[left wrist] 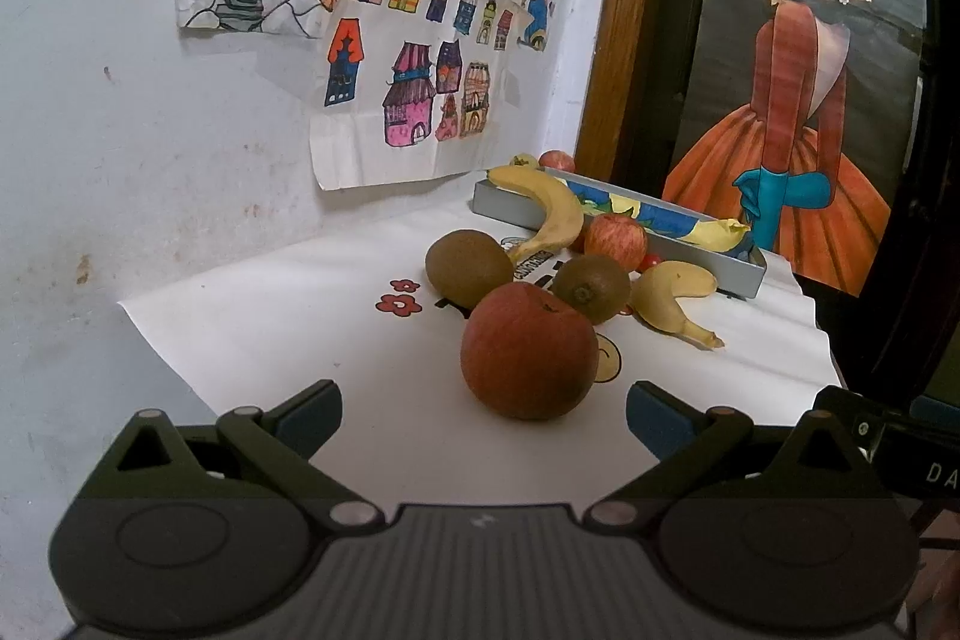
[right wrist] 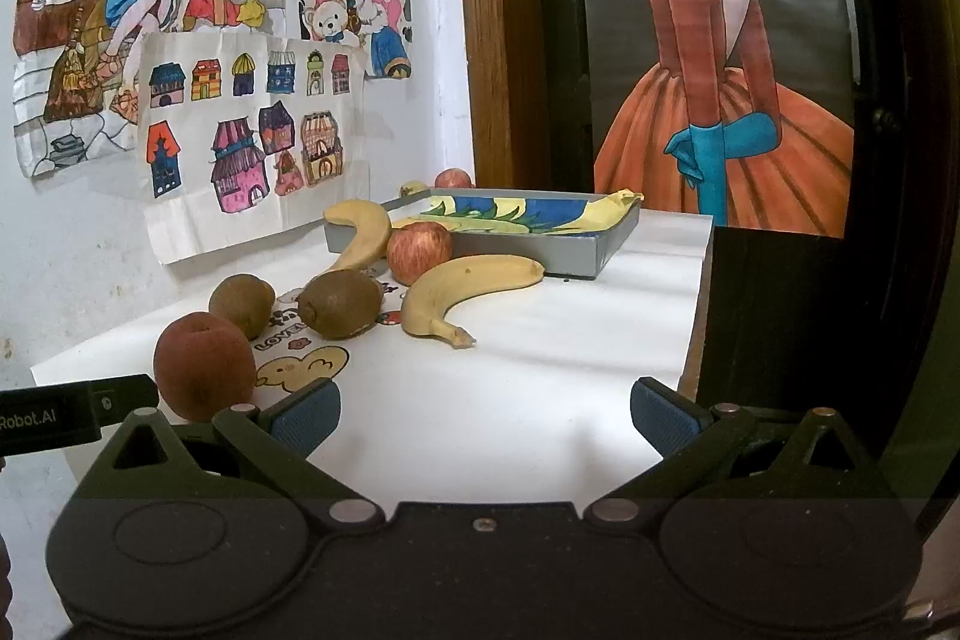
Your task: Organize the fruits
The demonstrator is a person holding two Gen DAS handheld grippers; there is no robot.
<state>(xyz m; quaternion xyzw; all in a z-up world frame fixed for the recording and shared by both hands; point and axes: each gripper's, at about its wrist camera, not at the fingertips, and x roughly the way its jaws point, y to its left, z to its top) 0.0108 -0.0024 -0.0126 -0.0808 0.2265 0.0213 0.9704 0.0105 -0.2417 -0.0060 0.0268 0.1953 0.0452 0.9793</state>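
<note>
Both the left gripper (left wrist: 485,411) and right gripper (right wrist: 485,411) stand spread, empty. At centre frame, the round dull-red apple (left wrist: 529,351) could roll into the 2 fuzzy brown kiwis (left wrist: 469,261) if nudged off-centre.

Far apple (left wrist: 556,158): behind the grey tray (left wrist: 516,207), lower half hidden by the tray wall. Yellow fruit (left wrist: 523,159) beside it: only a sliver shows above the long banana (left wrist: 555,214); kind cannot be told.

Small red item (left wrist: 651,260) between the striped apple (left wrist: 615,240) and the short banana (left wrist: 675,301): mostly covered, too small to identify.

Printed lettering (right wrist: 287,322) on the white sheet: partly covered by the kiwis (right wrist: 339,303), unreadable in full.

Left gripper body (right wrist: 66,415): enters at the left edge of the right wrist view, cut off; its label is truncated.

Portrait poster (right wrist: 720,58): head cropped by the top edge.
</note>
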